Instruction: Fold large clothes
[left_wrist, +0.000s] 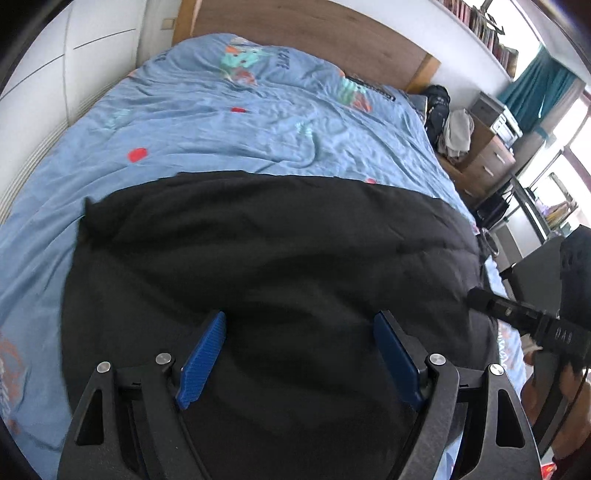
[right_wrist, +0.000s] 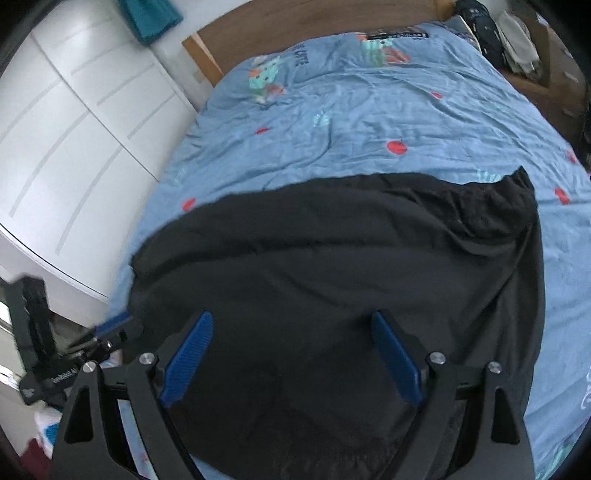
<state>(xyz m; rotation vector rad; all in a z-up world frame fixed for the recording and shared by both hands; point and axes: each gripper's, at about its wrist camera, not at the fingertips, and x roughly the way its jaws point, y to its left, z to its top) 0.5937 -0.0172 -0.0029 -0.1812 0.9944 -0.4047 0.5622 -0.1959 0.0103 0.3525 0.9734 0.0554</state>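
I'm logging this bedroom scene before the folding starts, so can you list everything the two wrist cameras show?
garment: one, black, spread on the near part of the bed
bed cover: one, light blue with red dots and cartoon prints, over the whole bed
headboard: one, brown wood, far end of the bed
wardrobe: one, white, beside the bed
drawer unit: one, brown, on the bed's other side
curtain: one, teal, by the window
books: a row, mixed colours, high shelf
left claw: one, black with blue pads, open above the garment
right claw: one, same colours, open above the garment
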